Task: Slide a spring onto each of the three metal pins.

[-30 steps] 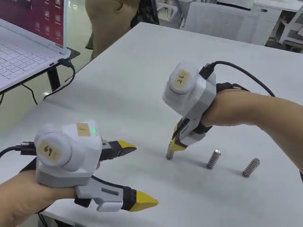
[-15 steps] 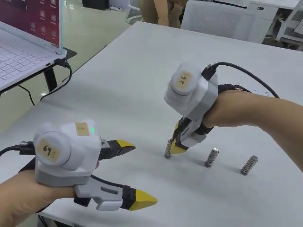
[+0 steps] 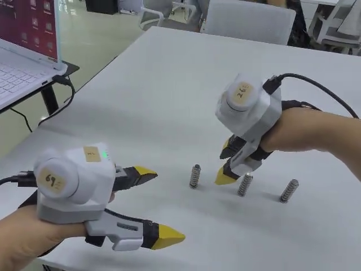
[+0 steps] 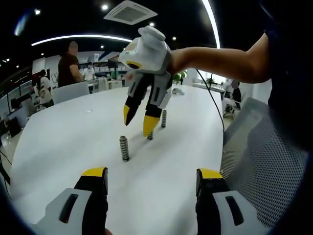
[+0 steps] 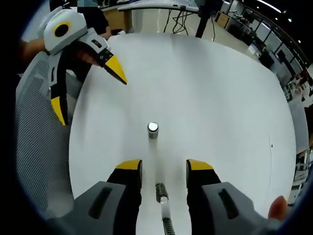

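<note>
Three springs (image 3: 195, 176) (image 3: 245, 184) (image 3: 289, 191), two hand-held grippers (image 3: 159, 204) (image 3: 224, 164)

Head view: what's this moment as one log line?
right gripper: jaws open, at middle spring | left gripper: jaws open, apart | three springs standing

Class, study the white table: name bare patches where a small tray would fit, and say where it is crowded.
Free: the wide far stretch of the table, from the row of three springs to the far edge; and the gap between the left gripper and the leftmost spring. Crowded: that row, with the open right gripper among the springs.
</note>
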Demonstrator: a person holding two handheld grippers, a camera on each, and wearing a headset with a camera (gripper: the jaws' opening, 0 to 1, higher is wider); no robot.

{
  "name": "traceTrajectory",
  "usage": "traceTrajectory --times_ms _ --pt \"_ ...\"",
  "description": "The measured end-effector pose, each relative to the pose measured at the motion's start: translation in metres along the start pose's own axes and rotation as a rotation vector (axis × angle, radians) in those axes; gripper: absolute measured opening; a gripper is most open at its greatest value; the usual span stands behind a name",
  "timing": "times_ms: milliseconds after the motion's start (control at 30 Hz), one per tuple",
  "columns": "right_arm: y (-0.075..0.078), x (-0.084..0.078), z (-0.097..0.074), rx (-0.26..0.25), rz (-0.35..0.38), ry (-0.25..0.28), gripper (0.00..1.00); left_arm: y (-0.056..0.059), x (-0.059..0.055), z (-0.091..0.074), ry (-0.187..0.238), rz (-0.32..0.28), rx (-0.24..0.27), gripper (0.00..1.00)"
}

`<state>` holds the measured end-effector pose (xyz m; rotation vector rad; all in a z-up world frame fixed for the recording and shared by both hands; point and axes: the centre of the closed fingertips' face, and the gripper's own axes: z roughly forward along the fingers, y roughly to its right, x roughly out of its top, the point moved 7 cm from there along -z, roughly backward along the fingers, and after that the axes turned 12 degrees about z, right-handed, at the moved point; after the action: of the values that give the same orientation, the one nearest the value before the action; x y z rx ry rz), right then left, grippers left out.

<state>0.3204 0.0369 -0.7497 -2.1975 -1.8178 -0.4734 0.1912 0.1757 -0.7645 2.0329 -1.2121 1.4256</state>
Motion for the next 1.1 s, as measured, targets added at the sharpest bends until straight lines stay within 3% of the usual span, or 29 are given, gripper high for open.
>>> traceTrajectory --times_ms 367,1100 --pt "0.006 -0.026 -0.011 -0.016 0.085 0.035 0.41 -0.001 0.004 0.005 -0.005 0.002 -0.010 0.70" --pt "0.013 -0.079 -0.039 -0.084 0.278 0.164 0.51 0.000 0.008 0.008 -0.025 0.004 -0.021 0.72"
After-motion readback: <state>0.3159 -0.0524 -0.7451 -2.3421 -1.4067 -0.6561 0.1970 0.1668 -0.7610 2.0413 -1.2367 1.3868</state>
